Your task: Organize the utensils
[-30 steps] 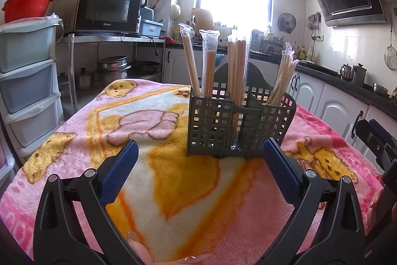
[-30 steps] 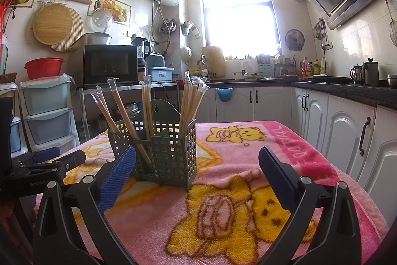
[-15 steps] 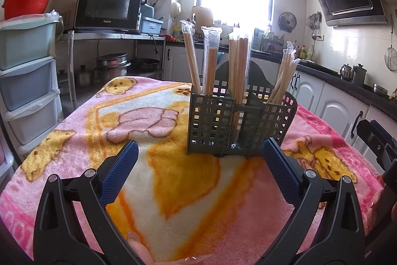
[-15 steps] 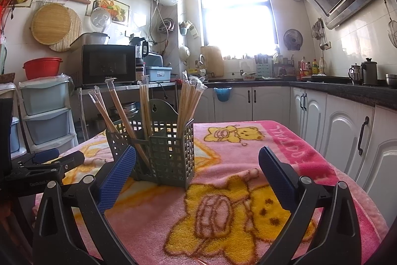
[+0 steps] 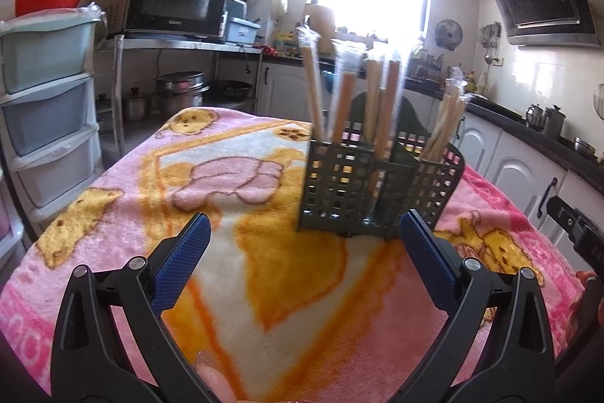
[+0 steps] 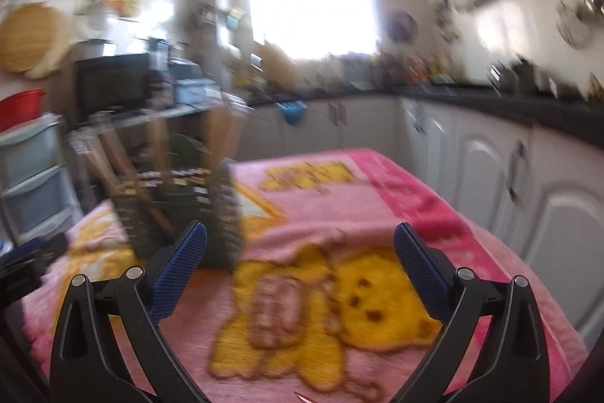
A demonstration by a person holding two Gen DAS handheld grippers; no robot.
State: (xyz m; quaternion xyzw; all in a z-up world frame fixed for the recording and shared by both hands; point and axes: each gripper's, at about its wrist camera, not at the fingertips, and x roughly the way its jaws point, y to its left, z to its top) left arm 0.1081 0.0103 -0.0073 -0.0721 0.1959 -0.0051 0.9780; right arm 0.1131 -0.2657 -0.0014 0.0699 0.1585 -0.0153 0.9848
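Sunlit kitchen clutter is framing a table draped in a pink cartoon blanket (image 5: 124,176), with stacked plastic drawers (image 5: 45,108) sitting off its left edge and a microwave (image 5: 173,2) on a shelf behind them. Going left to right in the left wrist view, the left gripper (image 5: 305,259) is hovering low over the near part of the blanket with its blue pads spread wide apart and nothing between them. Beyond it, toward the far right part of the table, the grey slotted utensil basket (image 5: 339,191) is standing upright, and wrapped bundles of chopsticks (image 5: 341,104) are poking out of its compartments, some upright and some leaning. At the right edge, the right gripper (image 6: 300,257) is likewise gaping and empty, and its view is smearing with motion blur, so exact alignment cannot be told. No loose utensil is showing on the blanket, so the sorting is probably close to finished. For the step in hand, I would be steadying the right tool before reaching, coming at any leaning bundle from above, and closing on its wooden shafts, not on the slippery film tips
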